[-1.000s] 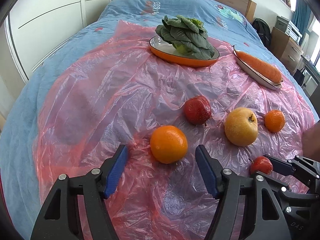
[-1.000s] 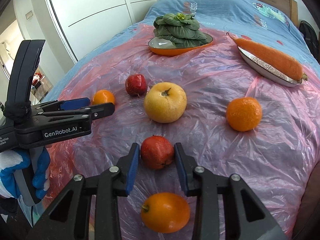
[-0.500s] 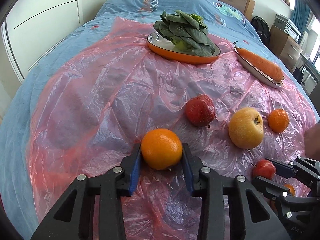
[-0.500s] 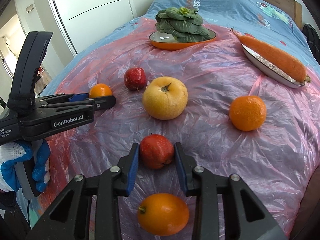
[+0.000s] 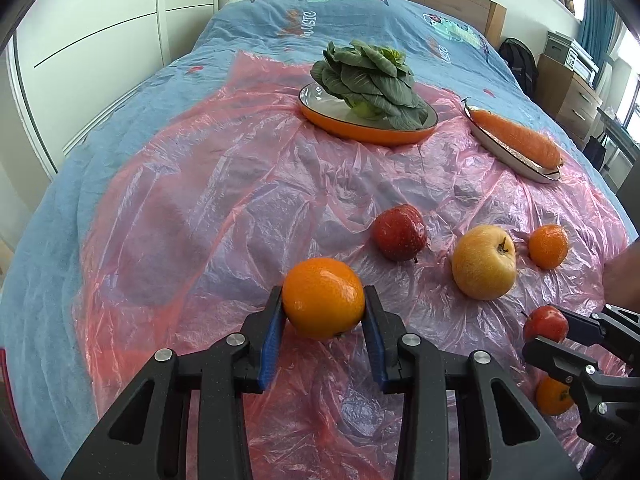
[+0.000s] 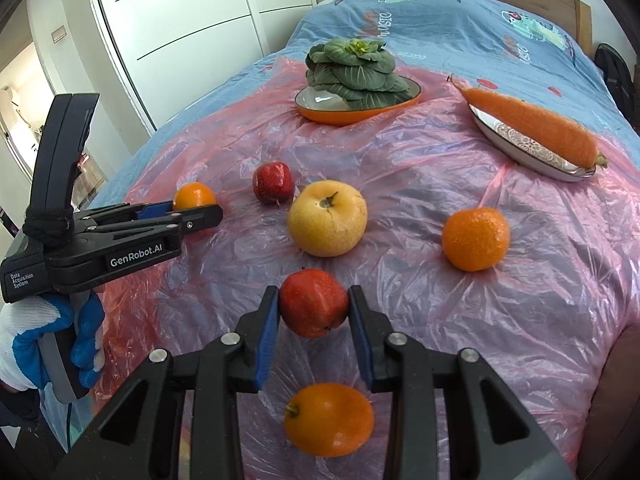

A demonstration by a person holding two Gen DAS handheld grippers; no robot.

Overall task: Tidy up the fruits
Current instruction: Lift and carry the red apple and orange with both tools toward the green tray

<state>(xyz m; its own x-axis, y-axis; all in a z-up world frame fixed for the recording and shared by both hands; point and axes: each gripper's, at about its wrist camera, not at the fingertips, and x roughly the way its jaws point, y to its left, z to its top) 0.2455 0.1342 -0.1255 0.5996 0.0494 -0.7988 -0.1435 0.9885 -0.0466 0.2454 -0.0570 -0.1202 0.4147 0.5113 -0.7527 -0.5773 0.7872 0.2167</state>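
You are working on a bed [image 5: 120,128] with a blue cover, and a crinkly pink plastic sheet [image 5: 224,200] is lying over it. Your left gripper [image 5: 324,320] is squeezing an orange [image 5: 323,298] between its blue pads, one pad on each side of the fruit's round middle. Your right gripper [image 6: 314,318] is squeezing a small red fruit [image 6: 313,303] the same way. Both fruits are sitting near the front edge of the sheet.

A yellow apple [image 6: 327,218], another red fruit [image 6: 273,182] and two more oranges [image 6: 475,239] [image 6: 328,419] are lying loose around them. Far back, leafy greens are sitting on an orange plate [image 6: 320,114], and a carrot [image 6: 532,124] is lying on a patterned plate [image 6: 520,146].

The orange is probably firm with bumpy skin, so it should be staying put. The red fruit looks smooth and shiny, so it may be slipping if you squeeze off-centre, and bruising if you squeeze hard. Keep holding both across their widest part. They are round, so they will be rolling on the slippery sheet when you set them down.
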